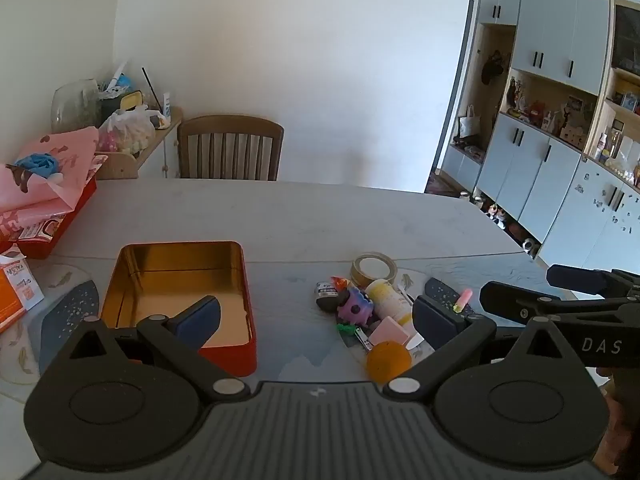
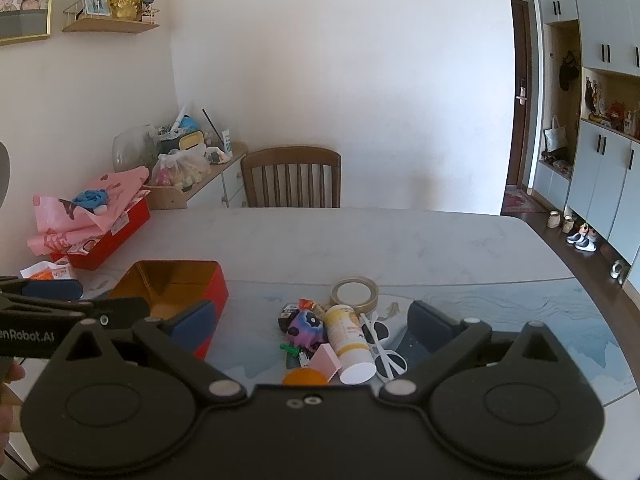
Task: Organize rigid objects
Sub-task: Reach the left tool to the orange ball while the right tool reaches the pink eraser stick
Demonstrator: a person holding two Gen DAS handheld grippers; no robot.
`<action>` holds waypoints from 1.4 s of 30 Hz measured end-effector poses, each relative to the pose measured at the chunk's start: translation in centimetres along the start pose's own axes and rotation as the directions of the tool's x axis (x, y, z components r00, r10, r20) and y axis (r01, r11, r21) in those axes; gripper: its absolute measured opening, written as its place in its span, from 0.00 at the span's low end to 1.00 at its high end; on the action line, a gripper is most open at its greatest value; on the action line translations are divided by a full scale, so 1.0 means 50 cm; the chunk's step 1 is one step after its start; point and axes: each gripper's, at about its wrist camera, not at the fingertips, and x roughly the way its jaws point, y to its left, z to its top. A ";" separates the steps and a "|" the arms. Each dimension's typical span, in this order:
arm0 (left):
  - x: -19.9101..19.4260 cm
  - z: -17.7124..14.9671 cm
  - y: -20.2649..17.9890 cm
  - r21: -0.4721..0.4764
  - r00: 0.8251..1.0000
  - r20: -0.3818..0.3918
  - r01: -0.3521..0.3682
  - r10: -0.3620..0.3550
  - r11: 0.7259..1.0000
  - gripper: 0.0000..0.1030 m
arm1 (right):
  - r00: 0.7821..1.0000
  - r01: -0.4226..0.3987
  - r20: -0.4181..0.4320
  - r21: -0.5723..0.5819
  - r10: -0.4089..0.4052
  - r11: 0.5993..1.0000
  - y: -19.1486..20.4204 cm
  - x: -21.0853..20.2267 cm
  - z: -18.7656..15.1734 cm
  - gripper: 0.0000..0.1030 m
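An open red tin (image 1: 248, 300) with a gold inside stands on the table's left half, seen also in the right wrist view (image 2: 212, 292). To its right lies a small pile: a tape roll (image 1: 374, 270), a white-and-yellow bottle (image 2: 350, 344) on its side, a purple toy (image 1: 354, 306), a pink block (image 2: 326, 360), an orange ball (image 1: 389, 362) and white sunglasses (image 2: 384, 344). My left gripper (image 1: 318, 322) hovers open between tin and pile, holding nothing. My right gripper (image 2: 314, 324) hangs open just before the pile, also holding nothing. Each gripper shows at the edge of the other's view.
A red box (image 2: 108, 236) under pink paper sits at the table's left edge, with an orange carton (image 1: 16, 292) near it. A wooden chair (image 1: 230, 148) stands behind the table. Cabinets (image 1: 532, 168) line the right wall. Bare tabletop (image 2: 360, 240) stretches beyond the pile.
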 end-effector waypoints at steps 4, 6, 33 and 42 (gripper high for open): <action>0.002 0.002 -0.002 -0.002 1.000 0.001 0.001 -0.001 1.000 1.00 | 1.000 -0.002 0.001 0.001 0.002 1.000 -0.005 0.002 0.000 0.99; 0.004 0.004 -0.005 -0.002 1.000 0.003 -0.002 0.002 1.000 1.00 | 1.000 -0.009 -0.001 -0.001 0.009 1.000 -0.010 0.005 0.001 0.99; 0.232 0.017 -0.114 -0.022 0.987 -0.161 -0.020 0.017 1.000 1.00 | 0.984 0.014 -0.176 -0.088 -0.029 0.996 -0.299 0.225 0.012 0.97; 0.316 -0.045 -0.160 0.068 0.961 -0.270 -0.042 0.059 0.997 1.00 | 0.956 -0.058 -0.292 -0.121 0.020 0.991 -0.350 0.337 -0.028 0.90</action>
